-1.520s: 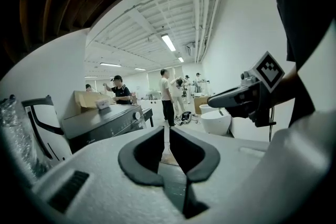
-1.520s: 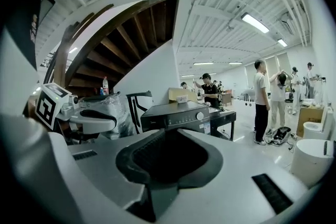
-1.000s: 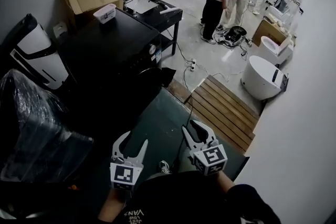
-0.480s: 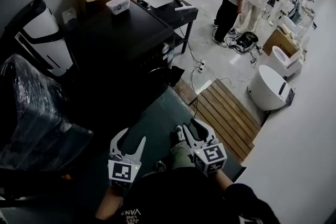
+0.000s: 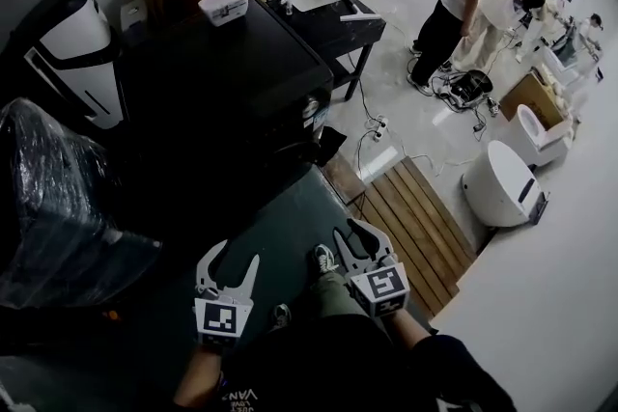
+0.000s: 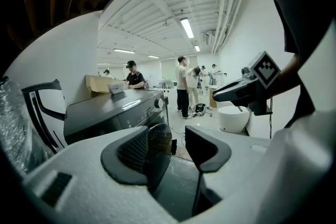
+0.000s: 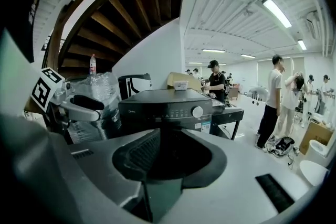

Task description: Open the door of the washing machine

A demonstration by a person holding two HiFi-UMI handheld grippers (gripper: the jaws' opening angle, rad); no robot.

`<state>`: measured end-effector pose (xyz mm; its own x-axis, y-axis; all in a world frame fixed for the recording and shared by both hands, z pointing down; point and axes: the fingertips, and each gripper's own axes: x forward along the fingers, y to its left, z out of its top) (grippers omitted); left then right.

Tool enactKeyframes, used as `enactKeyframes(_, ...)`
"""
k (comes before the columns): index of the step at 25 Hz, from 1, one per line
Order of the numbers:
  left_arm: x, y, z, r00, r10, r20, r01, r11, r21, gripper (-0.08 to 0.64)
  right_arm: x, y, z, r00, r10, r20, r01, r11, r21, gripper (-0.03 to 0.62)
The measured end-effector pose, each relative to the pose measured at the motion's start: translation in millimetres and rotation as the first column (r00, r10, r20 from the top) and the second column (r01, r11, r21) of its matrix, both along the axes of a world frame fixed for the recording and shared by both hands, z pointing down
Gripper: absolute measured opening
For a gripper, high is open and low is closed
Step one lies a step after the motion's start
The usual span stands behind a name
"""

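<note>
**Head view.** The washing machine stands at centre left, a boxy black front-loader with a flat matt top and a pale round knob on its front edge. Its front face lies in shadow above a dark green floor mat. A white plastic tray sits on the far edge of the top. The left gripper and right gripper, both of white moulded plastic, are at lower centre, well apart from the machine. Each has its fingers spread, with nothing between them.

**Left gripper view.** The fingers are lined with ribbed black pads and stand apart. In the gap shows the machine's round, glossy dark door, below the slanted grey control panel. The right gripper crosses at the right, with its square-marked cube behind it.

**Right gripper view.** The fingers are parted and empty, framing the machine straight ahead. A smooth black fascia carries a row of small marks, a white knob and a pale label. The left gripper is at the left, in front of a crinkled plastic-wrapped bundle.
</note>
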<state>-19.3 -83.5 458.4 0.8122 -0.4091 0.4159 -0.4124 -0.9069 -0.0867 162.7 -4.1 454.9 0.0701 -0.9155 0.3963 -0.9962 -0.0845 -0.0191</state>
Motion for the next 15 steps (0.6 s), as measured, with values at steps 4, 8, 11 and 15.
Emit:
enactKeyframes(4,37.0,-21.8,16.2,0.999,-0.023,0.044,0.023,1.000,0.007,0.213,37.9,-26.9,21.1,0.998,-0.065,-0.023,0.064,0.997,-0.039,0.117)
enactKeyframes(8,72.5,-43.4,37.4,0.994,-0.036,0.105,0.034,0.999,0.015,0.213,68.9,-59.9,52.9,0.983,-0.176,-0.046,0.171,0.981,-0.094,0.150)
enactKeyframes(11,98.3,-59.8,56.6,0.988,-0.037,0.151,0.034,0.999,0.022,0.213,90.7,-86.1,76.6,0.969,-0.242,-0.049,0.234,0.964,-0.124,0.166)
enactKeyframes(15,129.4,-87.6,83.2,0.977,-0.050,0.210,0.040,0.998,0.052,0.213,117.6,-121.4,103.2,0.950,-0.310,-0.046,0.299,0.940,-0.163,0.181)
